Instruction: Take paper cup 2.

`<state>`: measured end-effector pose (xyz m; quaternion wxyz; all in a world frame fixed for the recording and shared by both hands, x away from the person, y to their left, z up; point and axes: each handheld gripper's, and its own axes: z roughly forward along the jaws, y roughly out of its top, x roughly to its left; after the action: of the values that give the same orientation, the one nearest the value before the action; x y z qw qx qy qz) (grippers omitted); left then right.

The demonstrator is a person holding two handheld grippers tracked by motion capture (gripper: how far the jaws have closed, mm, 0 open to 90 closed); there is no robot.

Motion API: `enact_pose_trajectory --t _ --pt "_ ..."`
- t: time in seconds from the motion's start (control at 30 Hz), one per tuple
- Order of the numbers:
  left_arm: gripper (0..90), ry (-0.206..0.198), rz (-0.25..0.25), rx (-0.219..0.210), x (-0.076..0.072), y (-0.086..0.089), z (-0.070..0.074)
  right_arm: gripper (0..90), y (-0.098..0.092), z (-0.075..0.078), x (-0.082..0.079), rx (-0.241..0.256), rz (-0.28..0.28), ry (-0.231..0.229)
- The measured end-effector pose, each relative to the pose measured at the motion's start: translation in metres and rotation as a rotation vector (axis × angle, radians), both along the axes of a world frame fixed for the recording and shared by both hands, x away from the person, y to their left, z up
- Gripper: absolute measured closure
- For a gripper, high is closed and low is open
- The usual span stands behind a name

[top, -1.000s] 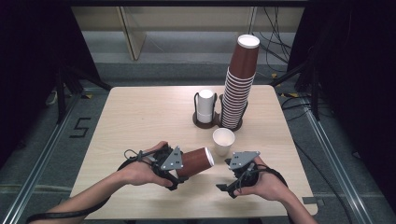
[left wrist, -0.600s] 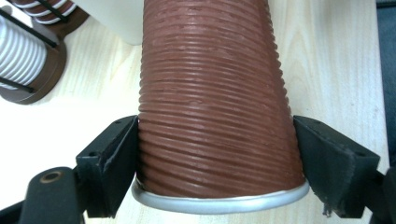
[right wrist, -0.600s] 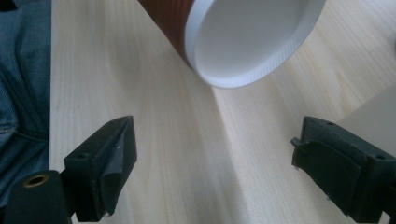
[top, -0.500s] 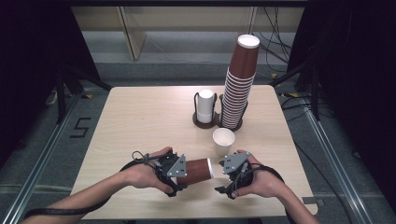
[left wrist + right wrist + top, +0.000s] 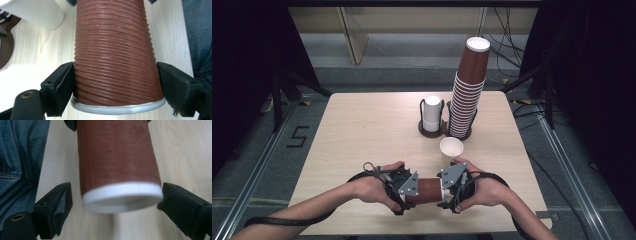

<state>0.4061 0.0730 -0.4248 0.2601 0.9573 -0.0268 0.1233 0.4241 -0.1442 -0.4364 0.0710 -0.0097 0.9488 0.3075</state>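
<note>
we hold the brown cup (image 5: 428,190) on its side between our two tools, low over the near edge of the table (image 5: 362,130). the left gripper (image 5: 404,192) is clamped on the cup's base end, both jaws pressed against the ribbed wall. the right gripper (image 5: 451,189) stands open around the white rim end, a gap on one side at least. we judge this a handover or a pulling-apart of nested cups; next the right jaws need to close on the rim. the cup's long axis runs left to right, mouth toward our right. the white cup (image 5: 451,147) sits just beyond, near the tall stack (image 5: 468,95).
</note>
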Motion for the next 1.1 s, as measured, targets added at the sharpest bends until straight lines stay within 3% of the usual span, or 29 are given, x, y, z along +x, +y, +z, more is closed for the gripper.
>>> enact_pose_trajectory --t 0.07,0.1,0.17,0.23,0.27,0.3,0.33,0.43,0.47,0.5,0.6,0.77,0.83,0.9,1.0,1.1 --pt "17.6 0.004 -0.008 0.0 -0.001 -0.003 0.0 12.0 0.003 0.001 0.002 0.0 0.031 -0.023" --pt "17.6 0.003 -0.02 0.008 0.0 -0.004 0.001 12.0 0.004 0.001 0.0 -0.008 0.025 0.002" --pt "17.6 -0.002 -0.035 0.021 0.0 -0.006 0.001 11.9 0.008 0.002 0.0 -0.016 0.046 -0.017" --pt "17.6 -0.003 -0.034 0.013 0.0 -0.008 0.001 12.0 0.011 0.001 -0.002 -0.021 0.05 0.008" --pt "17.5 0.001 -0.036 0.015 0.0 -0.009 0.001 11.9 0.013 0.002 0.0 -0.022 0.072 -0.021" --pt "17.5 -0.002 -0.04 0.017 0.0 -0.01 0.002 12.0 0.014 0.002 -0.002 -0.026 0.065 -0.007" --pt "17.6 -0.002 -0.042 0.017 0.0 -0.01 0.002 12.0 0.015 0.001 -0.007 -0.044 0.017 0.039" --pt "17.5 -0.003 -0.048 0.016 -0.001 -0.013 0.003 12.7 0.02 -0.001 -0.003 -0.046 0.082 -0.001" --pt "17.5 -0.004 -0.051 0.019 -0.002 -0.013 0.003 13.5 0.02 -0.001 -0.005 -0.053 0.059 0.014" --pt "17.5 -0.002 -0.055 0.022 -0.002 -0.014 0.003 14.2 0.021 -0.001 -0.003 -0.049 0.087 -0.009" --pt "17.5 0.001 -0.056 0.023 -0.003 -0.014 0.002 16.2 0.022 -0.004 -0.006 -0.06 0.063 0.023" --pt "17.4 0.016 -0.045 0.018 -0.004 -0.015 0.0 20.3 0.023 -0.006 -0.004 -0.056 0.081 0.001" --pt "16.9 0.011 -0.043 0.015 -0.002 -0.015 0.0 21.4 0.021 -0.006 -0.008 -0.065 0.028 0.017" --pt "15.3 0.006 -0.041 0.006 -0.002 -0.015 0.0 21.4 0.022 -0.006 -0.005 -0.064 0.062 -0.016" --pt "12.9 -0.009 -0.036 -0.003 -0.001 -0.014 0.002 20.9 0.02 -0.005 -0.005 -0.047 0.065 -0.06" --pt "9.9 -0.004 -0.013 -0.033 0.0 -0.01 0.003 20.8 0.015 -0.005 -0.008 -0.025 0.024 -0.05"
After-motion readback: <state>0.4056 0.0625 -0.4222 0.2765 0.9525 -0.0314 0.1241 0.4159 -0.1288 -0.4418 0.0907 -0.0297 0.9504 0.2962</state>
